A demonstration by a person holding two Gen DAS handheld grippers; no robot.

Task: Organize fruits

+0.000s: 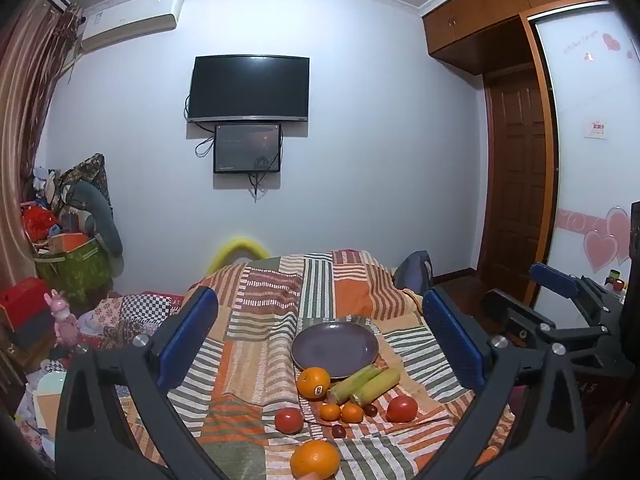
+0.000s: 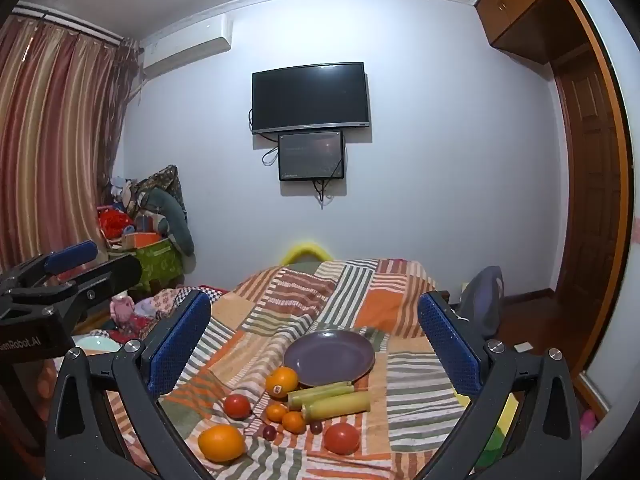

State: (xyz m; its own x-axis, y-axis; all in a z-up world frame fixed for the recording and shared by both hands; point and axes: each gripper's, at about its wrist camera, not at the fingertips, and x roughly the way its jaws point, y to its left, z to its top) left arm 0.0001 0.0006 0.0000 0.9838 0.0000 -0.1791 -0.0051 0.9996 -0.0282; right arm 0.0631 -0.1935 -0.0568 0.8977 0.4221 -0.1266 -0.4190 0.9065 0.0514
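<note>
Stage: nothing sorted yet, as I judge it; all the fruit lies loose on the striped cloth, none on the plate.
Plate: purple plate, bare, ahead of the left hand-held gripper and between its fingers in its view.
Fruit nearest the plate: stickered orange touching the plate's near rim; two green stalks side by side, one end against the same rim.
Small fruit: two mandarins touching each other just nearer than the stalks; two dark grapes beside them.
Tomatoes: left tomato and right tomato, flanking the mandarins.
Closest piece: plain orange, just below the left hand-held gripper's opening.
Left hand-held gripper: fingers spread wide, holding nothing, above the cloth.
Right hand-held gripper: likewise spread and empty, alongside the left.
Left to do: every piece, presumably to go onto the plate.
</note>
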